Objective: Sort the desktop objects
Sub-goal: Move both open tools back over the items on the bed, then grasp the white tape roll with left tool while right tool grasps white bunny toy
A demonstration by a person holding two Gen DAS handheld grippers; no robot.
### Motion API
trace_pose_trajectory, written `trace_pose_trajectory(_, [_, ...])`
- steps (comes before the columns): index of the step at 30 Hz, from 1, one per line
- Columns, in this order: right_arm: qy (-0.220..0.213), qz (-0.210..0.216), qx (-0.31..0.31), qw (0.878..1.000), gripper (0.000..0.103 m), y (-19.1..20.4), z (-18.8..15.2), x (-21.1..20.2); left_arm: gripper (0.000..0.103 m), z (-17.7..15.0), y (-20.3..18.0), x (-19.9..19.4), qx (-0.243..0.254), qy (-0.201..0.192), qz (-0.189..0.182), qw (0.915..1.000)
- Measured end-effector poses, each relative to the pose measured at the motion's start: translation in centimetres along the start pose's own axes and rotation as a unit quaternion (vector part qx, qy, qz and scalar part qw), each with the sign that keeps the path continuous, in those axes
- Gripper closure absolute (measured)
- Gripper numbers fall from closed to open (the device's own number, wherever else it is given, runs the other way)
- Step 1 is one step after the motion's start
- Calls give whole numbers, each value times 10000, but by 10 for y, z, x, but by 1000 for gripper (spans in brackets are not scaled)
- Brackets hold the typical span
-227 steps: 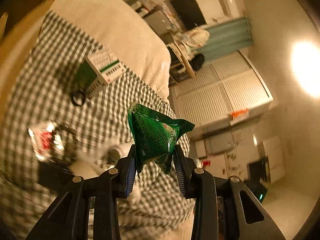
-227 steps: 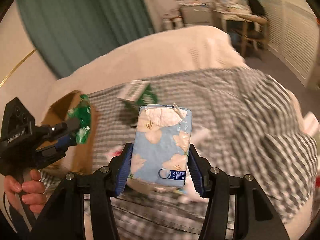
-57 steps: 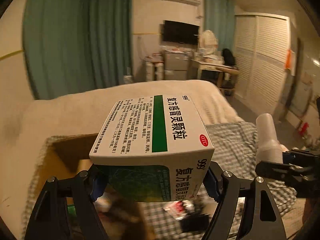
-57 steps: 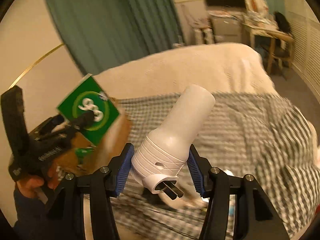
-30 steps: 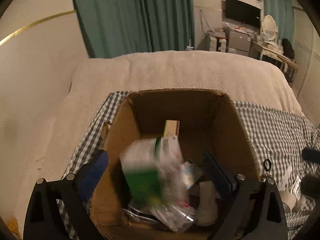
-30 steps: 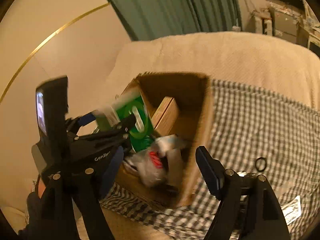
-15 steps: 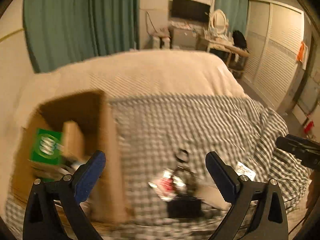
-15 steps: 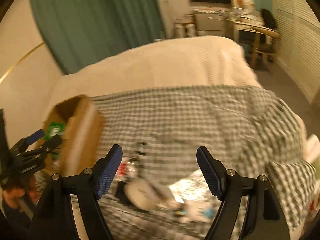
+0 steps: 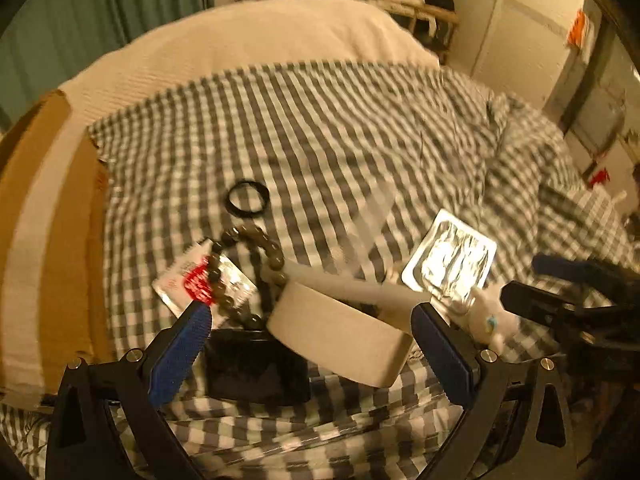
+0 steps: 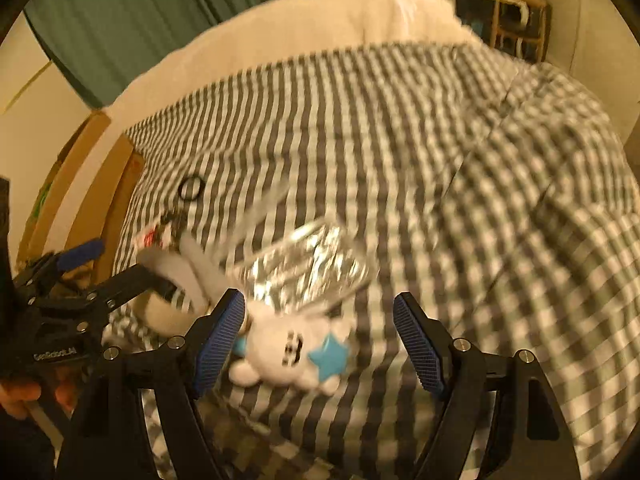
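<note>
Now that the medicine box and the white plug have gone into the cardboard box (image 9: 52,216), both claws are back over the bed's checked cover for more. Left claw (image 9: 308,344) is spread wide and empty above the tape roll (image 9: 340,340); right claw (image 10: 320,336) is spread too, straddling the white plush toy (image 10: 292,352) without pinching it.

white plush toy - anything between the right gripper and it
Nothing visible. The white plush toy lies bare on the checked cloth, under the open right gripper, nearer its left finger. The foil packet lies just beyond the toy.
</note>
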State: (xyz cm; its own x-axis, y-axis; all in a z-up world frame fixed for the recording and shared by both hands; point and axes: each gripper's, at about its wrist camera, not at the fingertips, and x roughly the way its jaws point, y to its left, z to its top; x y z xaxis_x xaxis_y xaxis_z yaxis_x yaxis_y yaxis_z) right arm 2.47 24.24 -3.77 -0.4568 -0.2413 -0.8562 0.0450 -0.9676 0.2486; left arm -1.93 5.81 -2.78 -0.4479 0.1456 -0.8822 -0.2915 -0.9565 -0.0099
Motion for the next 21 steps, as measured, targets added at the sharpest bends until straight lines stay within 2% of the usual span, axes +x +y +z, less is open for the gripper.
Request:
trace_pose_trajectory(5, [148, 54, -272, 9995, 27, 13, -2, 3, 0, -2, -13, 21, 256, 298, 60, 9992])
trace_pose_trajectory(9, [503, -17, -272, 9984, 27, 15, -8, 21, 0, -4, -18, 30, 370, 475, 108, 9981])
trace_pose_trajectory(11, [623, 46, -255, 9977, 27, 16, -11, 29, 0, -5, -13, 38, 267, 627, -26, 9977])
trace_pose_trajectory(13, [721, 26, -220, 9972, 27, 15, -11, 35, 7, -5, -5, 41, 68, 763, -315, 9966])
trace_pose_trajectory(15, [855, 6, -182, 9962, 27, 14, -14, 41, 14, -5, 0, 38, -60, 718, -409, 9966])
trace_pose_trajectory(17, [918, -13, -190, 9956, 29, 14, -17, 43, 14, -7, 5, 33, -161, 659, -521, 9963])
trace_pose_trajectory(18, [929, -18, -219, 9954, 40, 15, -18, 44, 24, -8, 6, 31, -190, 641, -564, 9962])
trace_pose_trajectory(19, [942, 42, -231, 9953, 40, 16, -19, 44, 53, -9, 7, 26, -212, 573, -536, 9967])
trace_pose_trajectory(21, [925, 44, -254, 9954, 40, 16, -21, 42, 60, -10, 12, 19, -322, 493, -602, 9964])
